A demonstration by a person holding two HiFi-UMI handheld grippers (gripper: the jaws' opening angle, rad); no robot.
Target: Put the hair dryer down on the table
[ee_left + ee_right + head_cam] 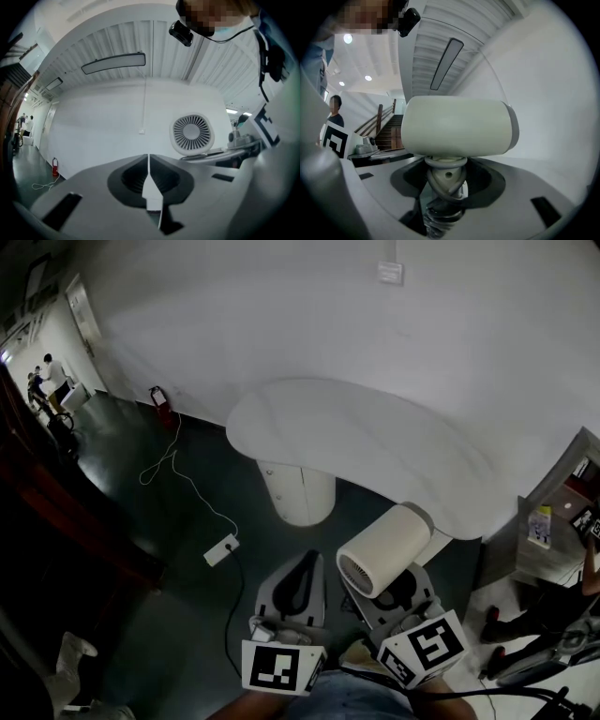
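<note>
White curved bench stands ahead on a dark floor. Hair dryer is off the bench, up in the air near its front edge. Right claw pinches the handle, a grip only the right gripper view shows. Left claw is pressed together, holding nothing. Left gripper view shows the dryer's grille face-on. Power strip lies on the floor, fire extinguisher by the wall.

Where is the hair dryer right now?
The hair dryer is low and right of centre in the head view, held by its handle in the right gripper. It is not yet on the white table, just short of its near edge.
</note>
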